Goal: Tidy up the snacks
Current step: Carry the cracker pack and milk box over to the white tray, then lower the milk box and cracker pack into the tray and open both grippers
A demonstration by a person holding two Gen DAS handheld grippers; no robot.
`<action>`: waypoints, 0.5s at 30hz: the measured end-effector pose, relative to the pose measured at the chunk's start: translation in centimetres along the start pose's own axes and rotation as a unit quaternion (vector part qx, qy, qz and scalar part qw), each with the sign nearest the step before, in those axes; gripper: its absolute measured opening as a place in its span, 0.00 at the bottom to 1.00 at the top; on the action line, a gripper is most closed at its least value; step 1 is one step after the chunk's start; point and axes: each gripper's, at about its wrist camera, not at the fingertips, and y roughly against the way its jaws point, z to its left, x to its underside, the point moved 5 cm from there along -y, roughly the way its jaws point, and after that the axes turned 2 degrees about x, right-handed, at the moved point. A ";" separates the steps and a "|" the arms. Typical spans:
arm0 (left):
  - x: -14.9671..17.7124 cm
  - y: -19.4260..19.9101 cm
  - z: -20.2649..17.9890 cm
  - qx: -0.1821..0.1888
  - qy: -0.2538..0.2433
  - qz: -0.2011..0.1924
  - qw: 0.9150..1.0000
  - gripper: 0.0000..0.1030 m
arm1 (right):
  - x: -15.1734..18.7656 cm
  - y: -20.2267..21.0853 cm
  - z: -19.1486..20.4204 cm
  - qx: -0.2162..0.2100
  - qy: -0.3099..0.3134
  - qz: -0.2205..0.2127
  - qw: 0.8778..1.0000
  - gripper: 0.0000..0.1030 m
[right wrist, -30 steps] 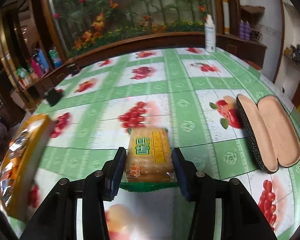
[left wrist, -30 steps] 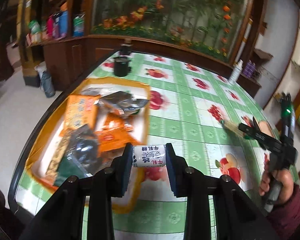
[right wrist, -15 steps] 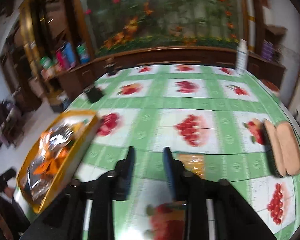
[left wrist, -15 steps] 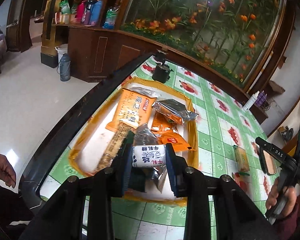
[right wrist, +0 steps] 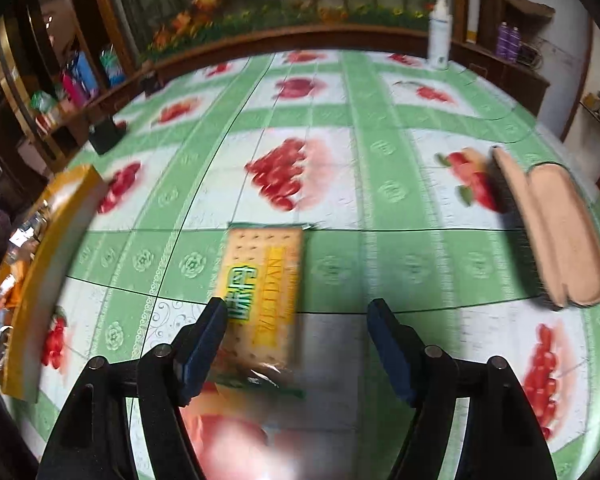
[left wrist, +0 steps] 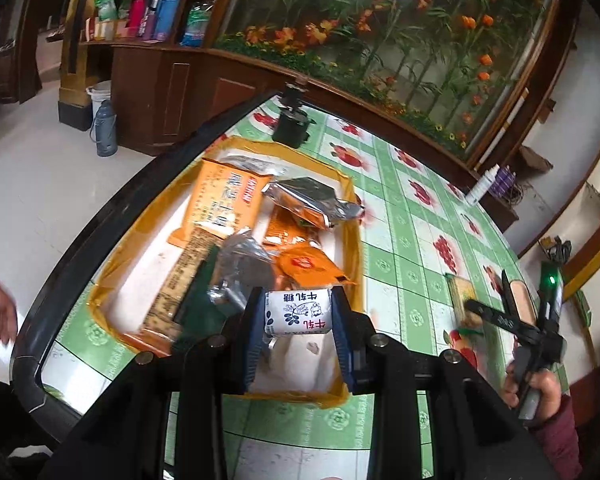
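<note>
Yellow tray: at the table's left edge, holding orange and silver snack packets.
Left gripper: fingers clamped on a white milk-candy pack, above the tray's near end.
Cracker packet: flat on the green fruit-print tablecloth, mid-table.
Right gripper: fingers spread wide, straddling the cracker packet's near end.
Glasses case: open, near the table's right edge.

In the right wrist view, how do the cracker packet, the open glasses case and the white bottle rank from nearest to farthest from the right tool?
1. Cracker packet: on the table between the right tool's open fingers, toward the left one.
2. Open glasses case: on the right side of the table.
3. White bottle: upright at the far edge, right of centre.
</note>
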 end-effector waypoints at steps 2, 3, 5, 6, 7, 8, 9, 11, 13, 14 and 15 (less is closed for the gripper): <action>0.0 0.1 -0.5 -0.004 -0.009 -0.001 1.000 0.30 | -0.5 -0.4 0.5 0.012 0.004 -0.012 1.000 0.79; 0.0 0.1 -0.5 -0.005 -0.011 -0.002 1.000 0.30 | -0.6 -0.5 0.9 0.014 0.007 -0.012 1.000 0.79; 0.0 0.1 -0.7 -0.007 -0.015 -0.002 1.000 0.30 | -0.9 -0.5 1.4 0.013 0.012 -0.013 1.000 0.71; 0.1 0.0 -0.8 -0.006 -0.016 -0.001 1.000 0.30 | -0.9 -0.4 1.6 0.011 0.014 -0.013 1.000 0.69; 0.2 -0.2 -0.8 -0.005 -0.016 0.001 1.000 0.30 | -1.0 -0.4 1.9 0.008 0.016 -0.012 1.000 0.66; 0.2 -0.3 -0.8 -0.004 -0.016 0.002 1.000 0.30 | -1.0 -0.4 2.0 0.007 0.017 -0.010 1.000 0.66; 0.2 -0.4 -0.9 -0.004 -0.017 0.003 1.000 0.30 | -0.9 -0.5 2.3 0.003 0.015 -0.004 1.000 0.66; 0.4 -0.4 -0.9 -0.003 -0.019 0.004 1.000 0.30 | -0.9 -0.8 2.7 -0.013 -0.001 0.006 1.000 0.66; 0.4 -0.5 -0.8 -0.005 -0.020 0.004 1.000 0.30 | -0.8 -1.2 3.2 -0.017 -0.012 0.014 1.000 0.67; 0.4 -0.4 -0.7 -0.007 -0.021 0.004 1.000 0.30 | -0.8 -1.4 3.6 -0.010 -0.008 0.014 1.000 0.66; 0.4 -0.4 -0.6 -0.009 -0.021 0.003 1.000 0.30 | -0.8 -1.7 4.2 0.006 0.006 0.015 1.000 0.61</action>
